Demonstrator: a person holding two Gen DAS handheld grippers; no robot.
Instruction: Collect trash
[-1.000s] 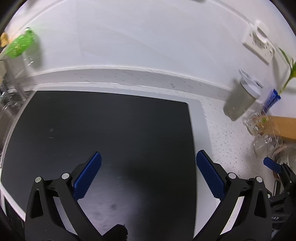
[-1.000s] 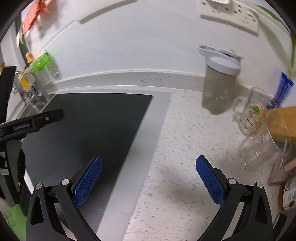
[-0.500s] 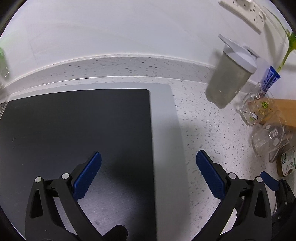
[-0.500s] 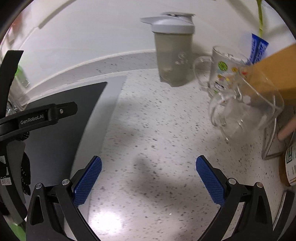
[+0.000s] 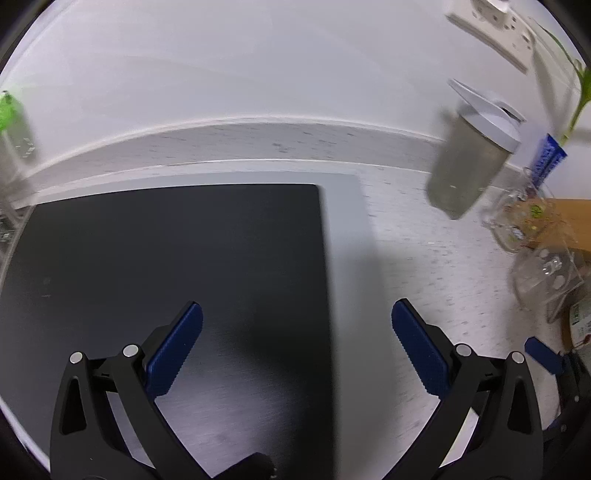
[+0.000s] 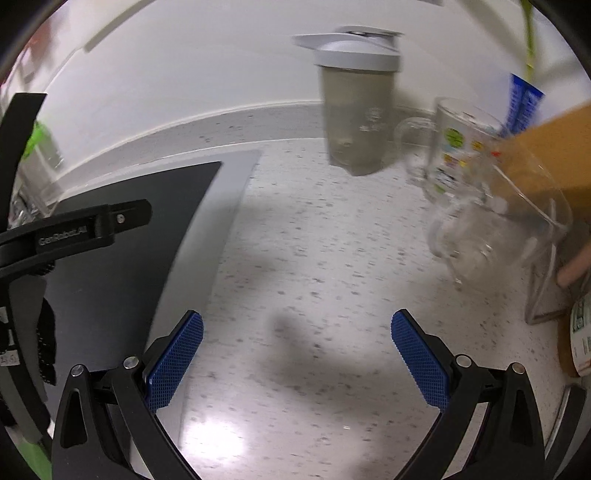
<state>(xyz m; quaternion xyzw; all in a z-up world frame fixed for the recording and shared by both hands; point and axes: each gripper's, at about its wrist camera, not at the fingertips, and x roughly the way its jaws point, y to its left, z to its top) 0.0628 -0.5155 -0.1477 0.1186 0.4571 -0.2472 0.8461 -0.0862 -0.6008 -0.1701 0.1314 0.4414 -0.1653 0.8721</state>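
Note:
My left gripper point(image 5: 297, 343) is open and hovers over the right edge of a black cooktop point(image 5: 166, 258), with nothing between its blue pads point(image 5: 177, 347). My right gripper point(image 6: 297, 350) is open too, above bare speckled white counter point(image 6: 314, 240). Ahead of it stand a grey shaker bottle point(image 6: 358, 110) with a white flip lid, a sticker-covered glass mug point(image 6: 454, 155) and a clear glass jug point(image 6: 491, 229). The shaker bottle point(image 5: 469, 166) also shows at the left wrist view's upper right. No loose wrapper or scrap is plainly visible.
A brown board point(image 6: 546, 147), a blue tube point(image 6: 521, 99) and a labelled jar point(image 6: 581, 339) crowd the right side. The left gripper's black body point(image 6: 74, 229) sits over the cooktop. A wall socket point(image 5: 491, 29) and a green plant stem point(image 5: 576, 107) are by the back wall.
Both views have swung right along the counter, from the cooktop towards the shaker and glassware. The right gripper has drawn closer to the shaker. Both grippers stayed open.

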